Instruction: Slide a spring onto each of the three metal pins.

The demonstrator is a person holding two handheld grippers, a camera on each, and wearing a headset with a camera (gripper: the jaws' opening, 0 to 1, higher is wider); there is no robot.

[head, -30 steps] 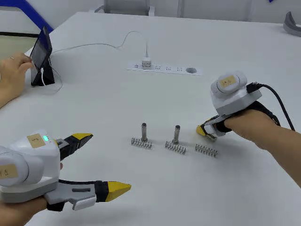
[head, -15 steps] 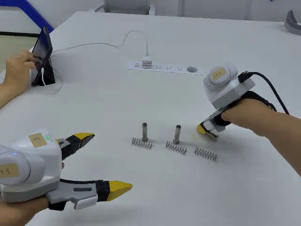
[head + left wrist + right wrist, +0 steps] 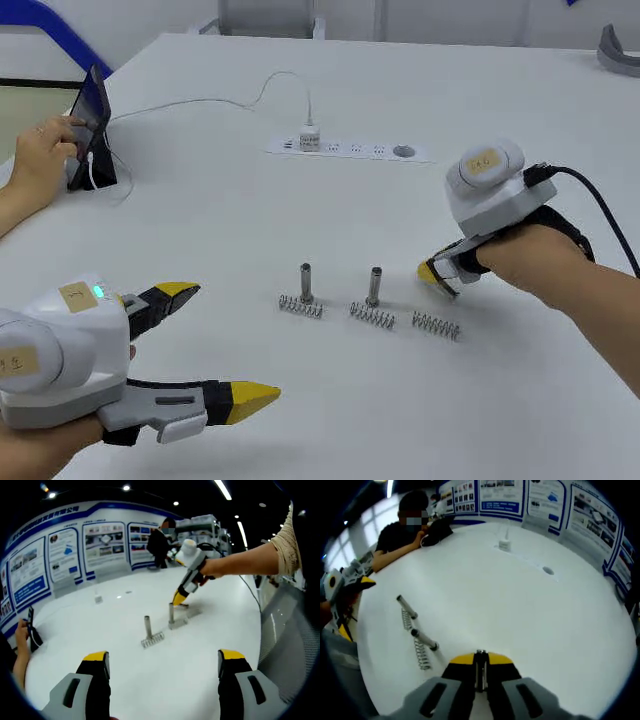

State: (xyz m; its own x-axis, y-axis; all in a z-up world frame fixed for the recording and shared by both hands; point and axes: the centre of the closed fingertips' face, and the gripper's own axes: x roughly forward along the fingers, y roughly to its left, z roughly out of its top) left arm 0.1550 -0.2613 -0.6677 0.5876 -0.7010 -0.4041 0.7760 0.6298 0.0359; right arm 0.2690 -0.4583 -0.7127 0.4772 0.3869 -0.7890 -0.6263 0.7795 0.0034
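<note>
With the right hand-held gripper (image 3: 434,275) pinching what looks like the third pin (image 3: 480,670), the left hand-held gripper (image 3: 225,345) wide, and three springs (image 3: 372,316) lying bare on the table (image 3: 300,200) by two upright pins (image 3: 305,282), threading must start next.

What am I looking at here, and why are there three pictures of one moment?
No robot: a person holds a two-jaw gripper in each hand. The head view comes from a headset camera looking down at the white table; each round gripper view comes from a camera riding on that gripper, looking along its jaws. The left gripper is open and empty. The right gripper is shut on a thin metal piece, apparently the third pin. Two pins stand upright, with three springs lying before them, none threaded yet. Farther back: a power strip and a phone with another person's hand at it.
</note>
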